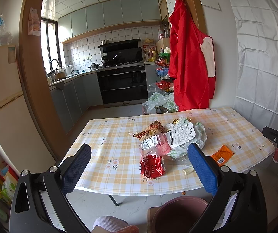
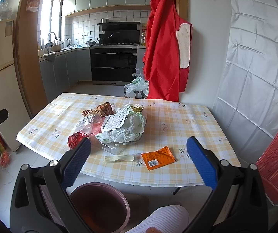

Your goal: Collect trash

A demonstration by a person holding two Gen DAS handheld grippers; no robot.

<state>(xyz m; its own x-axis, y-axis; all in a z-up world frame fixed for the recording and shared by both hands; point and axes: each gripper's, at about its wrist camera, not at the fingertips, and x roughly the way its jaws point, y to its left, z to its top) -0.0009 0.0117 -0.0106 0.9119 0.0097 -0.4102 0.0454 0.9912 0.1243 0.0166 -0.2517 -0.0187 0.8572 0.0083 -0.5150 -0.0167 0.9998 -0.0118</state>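
A heap of trash lies on the checked table (image 1: 110, 136) (image 2: 177, 120): a crumpled white plastic bag (image 2: 127, 128) (image 1: 199, 134), a clear pink-tinted package with a label (image 1: 154, 143) (image 2: 89, 123), a brown snack wrapper (image 1: 152, 129) (image 2: 102, 109) and a crushed red wrapper (image 1: 152, 166) (image 2: 75, 138). An orange sachet (image 2: 158, 157) (image 1: 222, 154) and a pale plastic fork (image 2: 119, 158) lie near the front edge. My left gripper (image 1: 139, 169) is open, held short of the red wrapper. My right gripper (image 2: 139, 161) is open above the fork and sachet. Both hold nothing.
A mauve bin (image 2: 100, 207) (image 1: 177, 211) stands on the floor below the table's near edge, beside a person's knee (image 2: 164, 219). A red apron (image 2: 164, 48) hangs at the back wall. Plastic bags (image 2: 136, 86) lie on the kitchen floor. A fridge (image 1: 1, 97) stands left.
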